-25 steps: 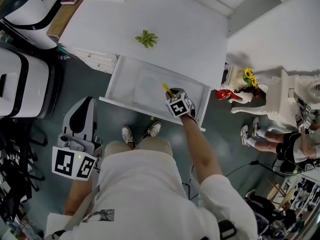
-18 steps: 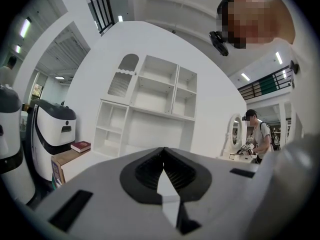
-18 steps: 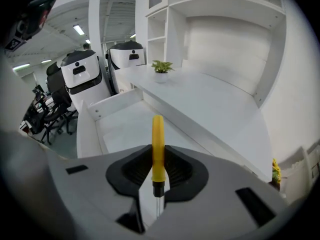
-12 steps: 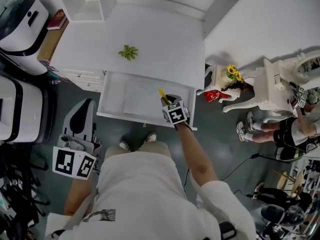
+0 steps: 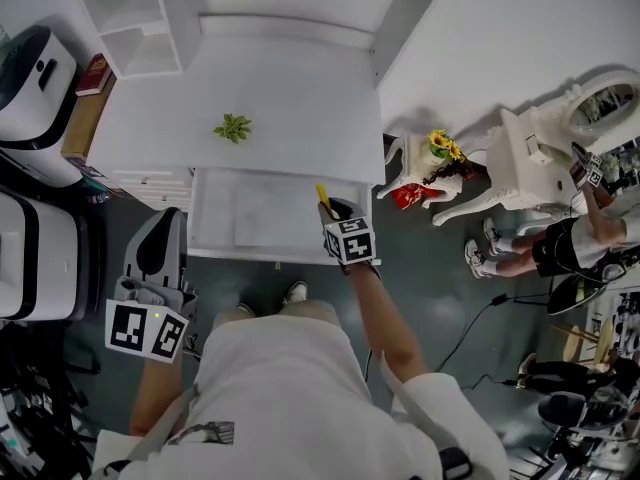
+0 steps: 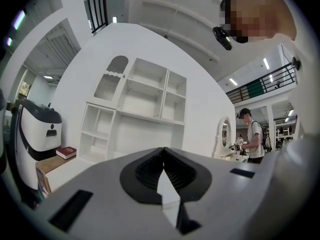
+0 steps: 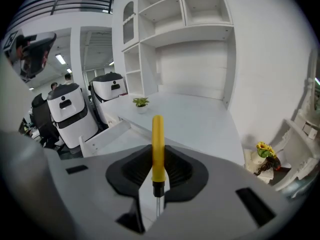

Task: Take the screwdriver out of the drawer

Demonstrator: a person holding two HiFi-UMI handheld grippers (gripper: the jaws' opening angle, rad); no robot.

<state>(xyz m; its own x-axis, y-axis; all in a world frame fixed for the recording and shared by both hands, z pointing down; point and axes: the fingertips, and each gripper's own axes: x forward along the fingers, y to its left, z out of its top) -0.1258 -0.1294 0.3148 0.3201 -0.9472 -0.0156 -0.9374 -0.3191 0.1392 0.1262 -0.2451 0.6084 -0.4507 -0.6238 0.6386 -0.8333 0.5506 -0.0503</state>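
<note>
A: Where is the screwdriver (image 5: 322, 197)?

B: It is in the right gripper (image 5: 332, 211). In the head view you see it just right of the middle of the frame, over the right end of the open drawer (image 5: 262, 258).

A: How does the gripper hold it?

B: Look at the right gripper view. The two jaws pinch the yellow handle of the screwdriver (image 7: 158, 146) from both sides. The handle sticks up past the jaw tips. The thin metal part points back, toward the camera.

A: Does it touch the drawer?

B: I cannot tell from the head view how high it is. In the right gripper view the drawer (image 7: 107, 134) lies lower down and to the left, away from the handle.

A: And the left gripper (image 5: 164, 224)?

B: It is at the lower left of the head view, left of the drawer and apart from it. In the left gripper view its jaws are pressed together at the tips, and there is nothing between them.

A: What is on the desk (image 5: 300, 98)?

B: A small green plant (image 5: 233, 127) stands on the white top, in the upper left part of the frame. White shelves (image 5: 128, 23) are in the top left corner.

A: Is anyone else there?

B: Yes, another person (image 5: 560, 248) is at the right edge, beside a white table with a mirror. Some yellow flowers (image 5: 440, 145) are on the floor near the desk's right end.
</note>
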